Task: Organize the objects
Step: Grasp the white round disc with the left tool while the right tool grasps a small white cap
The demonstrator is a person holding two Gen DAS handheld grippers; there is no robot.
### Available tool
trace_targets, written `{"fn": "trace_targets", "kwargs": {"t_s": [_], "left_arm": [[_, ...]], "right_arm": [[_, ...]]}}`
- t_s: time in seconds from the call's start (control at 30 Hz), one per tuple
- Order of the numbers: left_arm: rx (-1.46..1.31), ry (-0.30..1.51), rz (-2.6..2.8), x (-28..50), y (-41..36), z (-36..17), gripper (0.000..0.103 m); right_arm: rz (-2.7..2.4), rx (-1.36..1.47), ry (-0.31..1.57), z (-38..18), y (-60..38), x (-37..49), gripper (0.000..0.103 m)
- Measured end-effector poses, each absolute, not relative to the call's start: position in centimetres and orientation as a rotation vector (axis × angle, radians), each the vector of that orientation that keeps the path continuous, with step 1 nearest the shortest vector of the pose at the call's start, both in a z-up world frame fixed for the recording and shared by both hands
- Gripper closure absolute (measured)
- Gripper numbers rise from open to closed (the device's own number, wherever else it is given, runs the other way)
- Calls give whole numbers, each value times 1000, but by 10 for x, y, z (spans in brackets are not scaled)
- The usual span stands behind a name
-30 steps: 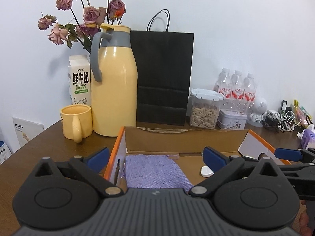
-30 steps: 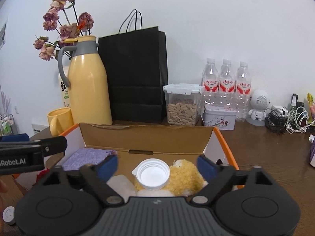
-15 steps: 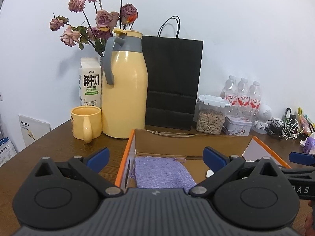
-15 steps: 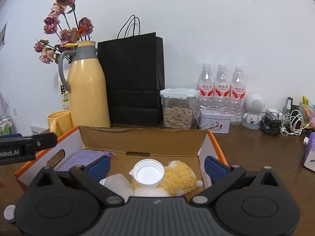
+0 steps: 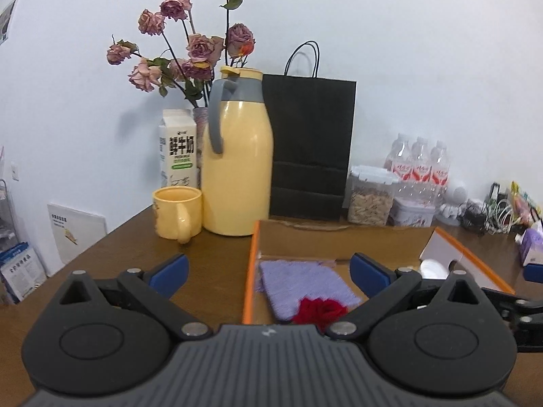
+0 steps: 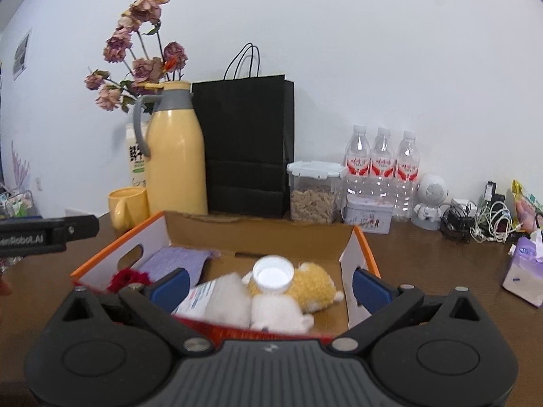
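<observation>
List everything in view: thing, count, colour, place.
cardboard box: 1, orange-edged, centre of table
purple cloth: 1, box left
red yarn piece: 1, box near-left
plush toy: 1, yellow, box middle
white lid: 1, on plush toy
thermos: 1, yellow, behind box
mug: 1, yellow, left of thermos
milk carton: 1, white
dried roses: bunch, pink
paper bag: 1, black
snack jar: 1, clear
tin: 1, pale
water bottles: 3
speaker figure: 1, white
cables: tangle
tissue pack: 1, purple
left gripper: open, fingers blue
right gripper: open
</observation>
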State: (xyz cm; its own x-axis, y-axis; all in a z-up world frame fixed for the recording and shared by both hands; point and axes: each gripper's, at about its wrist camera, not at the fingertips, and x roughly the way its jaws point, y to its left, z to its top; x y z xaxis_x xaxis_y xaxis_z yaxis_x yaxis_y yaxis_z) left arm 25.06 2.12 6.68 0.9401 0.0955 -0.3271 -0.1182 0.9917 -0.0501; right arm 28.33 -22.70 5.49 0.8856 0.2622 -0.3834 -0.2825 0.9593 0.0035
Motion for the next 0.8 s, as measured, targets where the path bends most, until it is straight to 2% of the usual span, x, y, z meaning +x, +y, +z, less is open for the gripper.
{"fn": "trace_targets", "kwargs": {"t_s": [0.6, 0.73, 0.8], "left_arm": [[-40, 498, 213, 201, 82, 32, 0], [-55, 523, 231, 196, 92, 25, 0], [-65, 531, 236, 193, 95, 22, 0]], "right_arm": [[273, -90, 619, 2, -248, 239, 1], [307, -88, 639, -4, -240, 239, 9], [316, -82, 645, -4, -236, 243, 17]]}}
